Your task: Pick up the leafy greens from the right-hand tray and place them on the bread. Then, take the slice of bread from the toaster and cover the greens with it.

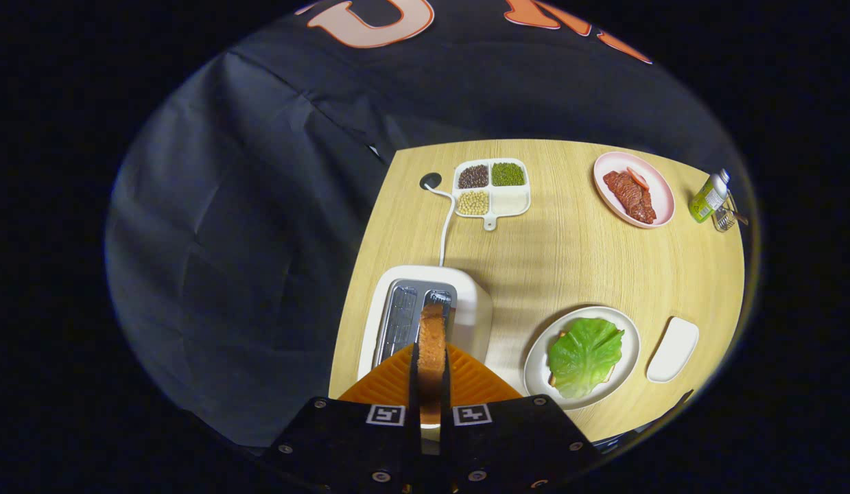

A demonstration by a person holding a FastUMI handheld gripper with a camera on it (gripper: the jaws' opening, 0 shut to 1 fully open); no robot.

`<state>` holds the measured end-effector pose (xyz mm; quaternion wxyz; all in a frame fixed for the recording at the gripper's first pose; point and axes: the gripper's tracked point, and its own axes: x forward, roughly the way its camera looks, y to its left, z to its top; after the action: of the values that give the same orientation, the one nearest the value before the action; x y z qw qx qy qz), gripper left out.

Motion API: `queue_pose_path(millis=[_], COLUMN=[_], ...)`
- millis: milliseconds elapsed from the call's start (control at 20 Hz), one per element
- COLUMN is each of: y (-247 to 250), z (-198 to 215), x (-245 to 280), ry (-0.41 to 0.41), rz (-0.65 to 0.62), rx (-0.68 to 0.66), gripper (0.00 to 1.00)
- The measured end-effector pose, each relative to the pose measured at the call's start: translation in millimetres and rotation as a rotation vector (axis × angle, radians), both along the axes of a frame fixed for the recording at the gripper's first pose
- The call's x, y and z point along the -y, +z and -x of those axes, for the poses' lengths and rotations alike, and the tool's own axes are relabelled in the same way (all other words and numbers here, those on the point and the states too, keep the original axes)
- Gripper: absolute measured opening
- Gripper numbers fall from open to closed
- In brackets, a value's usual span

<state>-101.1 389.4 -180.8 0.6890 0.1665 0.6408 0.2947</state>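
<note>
Browned bread slice (431, 343) pinched between the gripper (430, 374) fingers above the toaster (466, 302); its lower end is hidden.

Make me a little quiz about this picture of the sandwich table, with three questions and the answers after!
1. True or false: the gripper has its two fingers pressed on a bread slice above the toaster.
2. What lies on the bread on the white plate? A) meat B) a green leaf C) beans
3. Fill in: the divided tray near the table's far edge holds beans in ___ of its four sections.

Key
1. True. The slice stands upright between the fingers, over the toaster's slots.
2. B. The green leaf covers the bread; the meat is on the pink plate, farther back.
3. Three; the fourth looks empty.
</note>
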Motion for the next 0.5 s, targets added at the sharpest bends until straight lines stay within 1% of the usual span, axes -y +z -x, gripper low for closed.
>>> queue_pose_path(millis=[200,350,500], y=[12,10,0], z=[-9,-10,-9], x=[25,45,69], ry=[-0.06,-0.096,-0.138], rz=[-0.084,-0.138,-0.16], rx=[0.002,-0.017,-0.031], gripper=[0.11,0.11,0.11])
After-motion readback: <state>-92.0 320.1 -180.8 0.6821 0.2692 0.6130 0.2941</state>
